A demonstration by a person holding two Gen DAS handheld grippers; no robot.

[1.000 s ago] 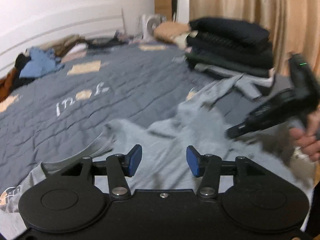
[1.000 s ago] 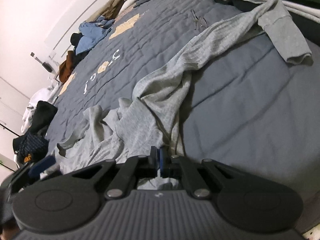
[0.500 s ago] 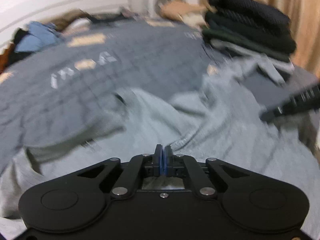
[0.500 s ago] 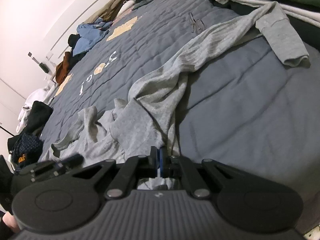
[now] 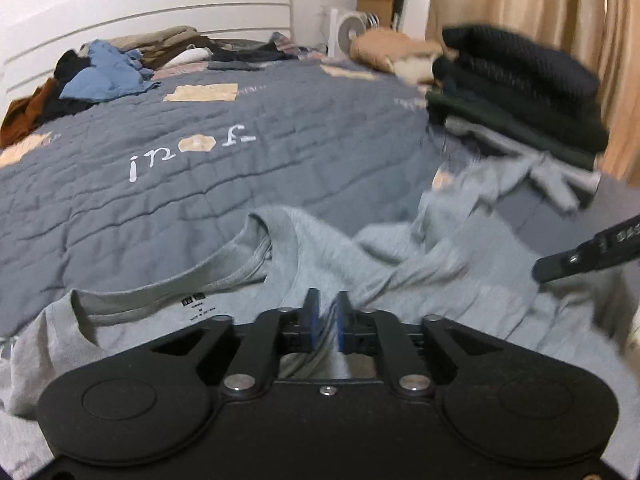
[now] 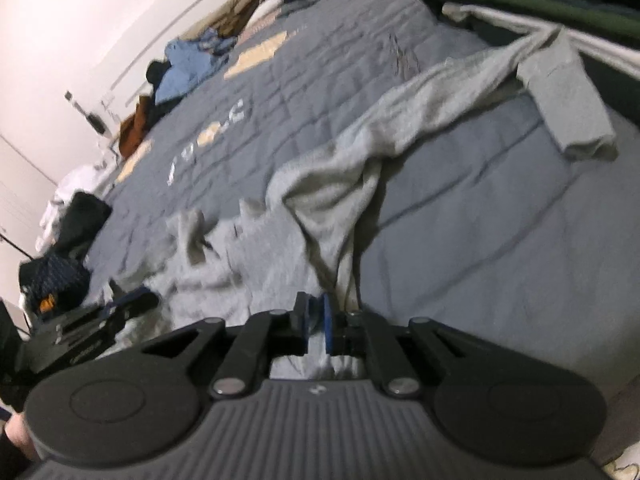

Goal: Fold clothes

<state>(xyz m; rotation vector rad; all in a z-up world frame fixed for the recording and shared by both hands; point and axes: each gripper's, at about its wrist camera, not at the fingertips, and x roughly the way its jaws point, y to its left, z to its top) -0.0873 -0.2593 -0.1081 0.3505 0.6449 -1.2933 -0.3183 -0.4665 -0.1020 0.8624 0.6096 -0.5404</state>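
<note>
A grey long-sleeved shirt [image 5: 400, 272] lies crumpled on the blue-grey quilt [image 5: 200, 208], its collar and label [image 5: 192, 300] just left of my left gripper [image 5: 327, 312]. That gripper's jaws are opening; a narrow gap shows between the blue pads, with cloth behind it, not pinched. My right gripper [image 6: 316, 320] sits at the shirt's [image 6: 280, 240] bunched edge, its jaws also opening, a thin strip of grey cloth in the slit. One sleeve [image 6: 568, 92] stretches far right. Each gripper shows in the other's view: right gripper [image 5: 592, 256], left gripper [image 6: 100, 320].
A stack of folded dark clothes [image 5: 520, 92] stands at the right, by beige curtains [image 5: 520, 0]. Loose clothes [image 5: 104, 76] are heaped along the white headboard, with a small fan [image 5: 348, 32] behind. Dark bags [image 6: 60, 272] lie off the bed's left side.
My left gripper went from wide open to shut, then parted a little, and moved over the shirt near the collar. The right gripper's jaws parted slightly from fully shut.
</note>
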